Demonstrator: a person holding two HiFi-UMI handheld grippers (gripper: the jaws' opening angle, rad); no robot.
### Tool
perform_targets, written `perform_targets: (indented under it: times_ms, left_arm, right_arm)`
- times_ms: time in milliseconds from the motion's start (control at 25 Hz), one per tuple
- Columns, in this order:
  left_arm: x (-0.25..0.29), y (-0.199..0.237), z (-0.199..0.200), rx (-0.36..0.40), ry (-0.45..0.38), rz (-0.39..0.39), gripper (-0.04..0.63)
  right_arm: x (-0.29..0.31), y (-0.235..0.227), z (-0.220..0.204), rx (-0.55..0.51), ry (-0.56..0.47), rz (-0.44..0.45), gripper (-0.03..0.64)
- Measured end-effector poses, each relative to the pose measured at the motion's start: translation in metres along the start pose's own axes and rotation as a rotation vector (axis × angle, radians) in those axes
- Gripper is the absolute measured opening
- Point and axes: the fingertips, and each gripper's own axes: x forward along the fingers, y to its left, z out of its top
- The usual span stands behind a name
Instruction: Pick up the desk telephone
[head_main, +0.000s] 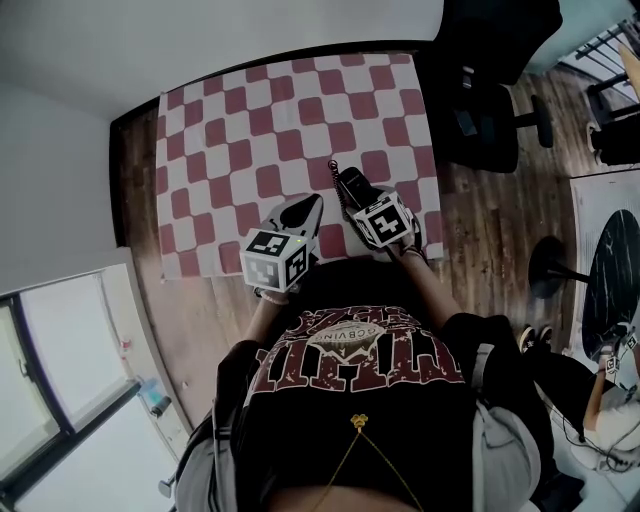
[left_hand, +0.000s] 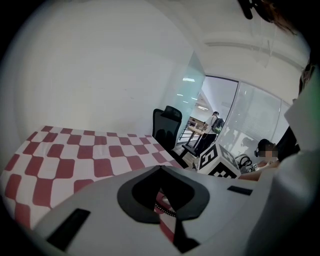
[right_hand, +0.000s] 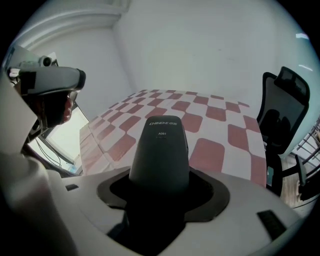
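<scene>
A black telephone handset (right_hand: 161, 150) with small print on its end stands between the jaws of my right gripper (right_hand: 162, 186), which is shut on it. In the head view the handset (head_main: 352, 185) is held over the near edge of the checkered table, and a thin dark cord or aerial (head_main: 334, 168) sticks out past it. My left gripper (head_main: 303, 210) hangs just to the left of it with its jaws closed together. In the left gripper view a bit of coiled cord (left_hand: 167, 210) shows through the gap behind the shut left gripper (left_hand: 160, 168). No telephone base is visible.
The table (head_main: 230, 150) wears a red and white checkered cloth and stands against a white wall. A black office chair (head_main: 490, 110) stands to its right on the wood floor. Other people (left_hand: 215, 122) are far off behind glass.
</scene>
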Motion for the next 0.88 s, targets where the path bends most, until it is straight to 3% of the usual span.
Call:
perform_targets:
  times_ms: [880]
  left_arm:
    - [0.011, -0.004, -0.007, 0.004, 0.024, -0.018, 0.008]
  right_arm:
    - [-0.059, 0.022, 0.037, -0.012, -0.021, 0.054, 0.288]
